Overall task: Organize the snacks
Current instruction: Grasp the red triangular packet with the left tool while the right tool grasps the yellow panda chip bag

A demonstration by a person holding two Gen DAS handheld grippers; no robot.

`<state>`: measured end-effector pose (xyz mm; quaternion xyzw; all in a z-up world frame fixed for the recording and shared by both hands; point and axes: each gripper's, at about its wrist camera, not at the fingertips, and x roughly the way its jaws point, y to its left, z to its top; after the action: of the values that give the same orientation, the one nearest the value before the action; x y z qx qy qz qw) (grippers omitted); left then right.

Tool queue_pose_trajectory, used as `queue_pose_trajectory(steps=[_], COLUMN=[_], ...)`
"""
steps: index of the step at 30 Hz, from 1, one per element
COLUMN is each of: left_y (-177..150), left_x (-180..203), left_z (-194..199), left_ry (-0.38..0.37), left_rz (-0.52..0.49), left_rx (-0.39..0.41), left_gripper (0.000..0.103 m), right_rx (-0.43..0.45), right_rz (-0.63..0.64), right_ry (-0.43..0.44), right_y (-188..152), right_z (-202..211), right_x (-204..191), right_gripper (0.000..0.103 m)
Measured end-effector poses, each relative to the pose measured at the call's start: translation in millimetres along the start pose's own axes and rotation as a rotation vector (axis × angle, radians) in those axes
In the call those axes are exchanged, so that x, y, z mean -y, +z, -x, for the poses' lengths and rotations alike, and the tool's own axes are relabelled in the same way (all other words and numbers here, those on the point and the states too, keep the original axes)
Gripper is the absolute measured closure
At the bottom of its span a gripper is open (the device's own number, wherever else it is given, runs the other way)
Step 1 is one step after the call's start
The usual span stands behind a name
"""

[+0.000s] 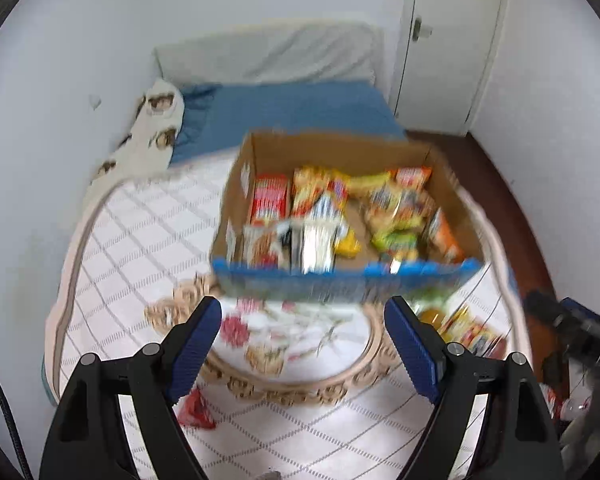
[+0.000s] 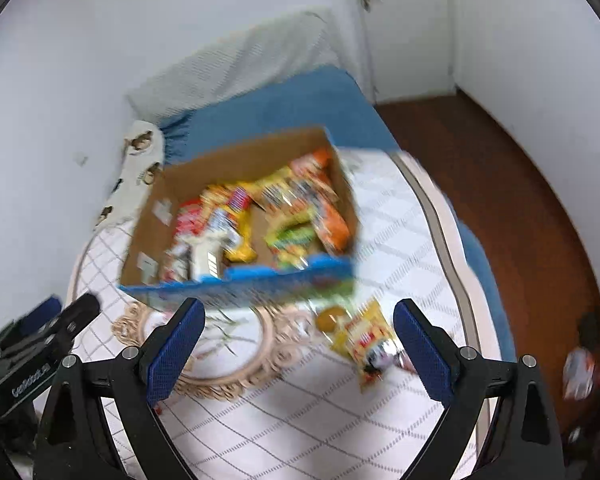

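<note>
A cardboard box (image 1: 340, 152) with a blue front edge sits on the bed and holds several colourful snack packs; it also shows in the right wrist view (image 2: 204, 168). My left gripper (image 1: 302, 314) is open and empty, just short of the box's front. A small red packet (image 1: 196, 410) lies on the quilt under its left finger. My right gripper (image 2: 300, 316) is open and empty. A yellow snack pack (image 2: 364, 338) lies on the quilt between its fingers, right of centre; it also shows in the left wrist view (image 1: 468, 330). Both views are blurred.
The bed has a white quilt (image 1: 140, 240) with a floral medallion, a blue blanket (image 1: 292, 108) and a pillow (image 1: 268, 54) at the far end. White walls stand left and behind. A door (image 1: 448, 40) and brown floor (image 2: 500, 168) lie to the right.
</note>
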<state>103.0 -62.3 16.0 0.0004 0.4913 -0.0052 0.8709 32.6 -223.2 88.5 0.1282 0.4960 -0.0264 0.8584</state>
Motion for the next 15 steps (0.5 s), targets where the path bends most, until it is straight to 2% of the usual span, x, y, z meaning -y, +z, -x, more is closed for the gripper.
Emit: queue_pose_trajectory(steps=[6, 7, 8, 11, 13, 15], left_y=[-45, -53, -60, -78, -87, -95], left_x=[-6, -9, -10, -18, -23, -29], left_z=[-67, -78, -85, -105, -114, -118], left_ry=[0.050, 0.061, 0.069, 0.103, 0.131, 0.155], left_rz=[0.030, 0.040, 0.047, 0.053, 0.044, 0.045], left_rx=[-0.183, -0.219, -0.243, -0.312, -0.344, -0.361], left_gripper=[0.019, 0.019, 0.020, 0.020, 0.020, 0.020], right_rx=[-0.206, -0.217, -0.214, -0.224, -0.291, -0.345], right_rz=[-0.169, -0.180, -0.153, 0.072, 0.231, 0.333], right_ry=[-0.007, -0.009, -0.041, -0.153, -0.202, -0.244], right_y=[-25, -29, -30, -29, -32, -35], right_z=[-70, -77, -85, -110, -135, -157], right_x=[66, 71, 72, 51, 38, 29], right_gripper=[0.006, 0.006, 0.006, 0.006, 0.006, 0.006])
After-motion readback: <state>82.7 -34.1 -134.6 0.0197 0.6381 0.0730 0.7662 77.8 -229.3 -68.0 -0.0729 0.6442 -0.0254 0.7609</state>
